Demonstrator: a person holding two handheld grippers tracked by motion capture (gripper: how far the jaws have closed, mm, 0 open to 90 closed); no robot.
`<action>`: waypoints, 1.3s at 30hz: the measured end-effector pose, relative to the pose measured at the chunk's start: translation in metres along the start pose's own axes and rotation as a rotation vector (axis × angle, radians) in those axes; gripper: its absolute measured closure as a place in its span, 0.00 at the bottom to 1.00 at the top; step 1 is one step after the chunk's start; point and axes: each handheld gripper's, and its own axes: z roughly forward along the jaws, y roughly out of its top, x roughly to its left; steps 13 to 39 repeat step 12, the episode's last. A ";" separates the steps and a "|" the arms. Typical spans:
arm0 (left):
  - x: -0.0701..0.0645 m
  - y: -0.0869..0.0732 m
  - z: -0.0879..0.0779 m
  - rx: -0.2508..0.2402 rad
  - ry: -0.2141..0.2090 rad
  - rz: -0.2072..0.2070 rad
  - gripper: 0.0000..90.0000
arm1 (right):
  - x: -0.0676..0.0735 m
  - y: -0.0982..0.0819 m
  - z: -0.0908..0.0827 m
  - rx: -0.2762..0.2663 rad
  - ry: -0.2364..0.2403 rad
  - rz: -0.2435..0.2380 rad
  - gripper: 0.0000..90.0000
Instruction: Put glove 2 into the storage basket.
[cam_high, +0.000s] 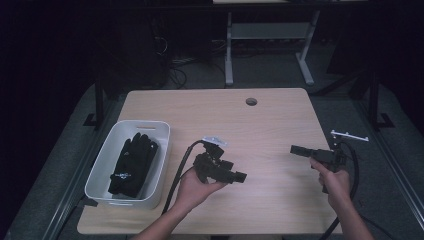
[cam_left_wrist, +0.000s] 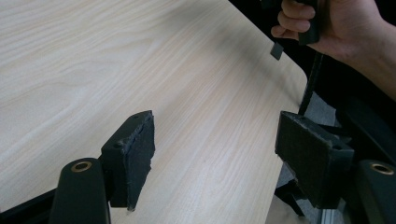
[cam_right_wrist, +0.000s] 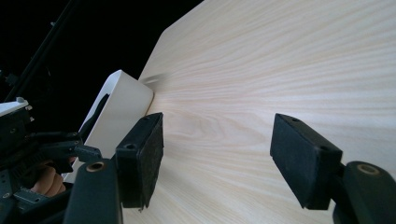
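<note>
The place looked like a lab or test room. A bare light-wood table (cam_high: 225, 125) with a cable hole (cam_high: 251, 101) stood on grey carpet in the middle of the frame. Loose cables (cam_high: 175, 70) lay on the floor at upper left, beside a white metal desk frame (cam_high: 270, 40) at upper centre, with dark surroundings.

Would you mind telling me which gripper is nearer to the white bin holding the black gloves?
Left. The left gripper sits just right of the white bin, over the table's middle. The right gripper is farther off, near the table's right edge. Both are open and empty.
</note>
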 end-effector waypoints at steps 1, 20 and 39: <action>-0.001 0.000 0.001 -0.002 -0.002 -0.006 0.31 | -0.001 -0.001 -0.001 0.000 -0.001 0.002 0.38; -0.008 -0.002 0.007 0.000 -0.004 0.016 0.30 | -0.004 -0.016 -0.011 0.006 -0.002 -0.019 0.35; -0.008 -0.002 0.007 0.000 -0.004 0.016 0.30 | -0.004 -0.016 -0.011 0.006 -0.002 -0.019 0.35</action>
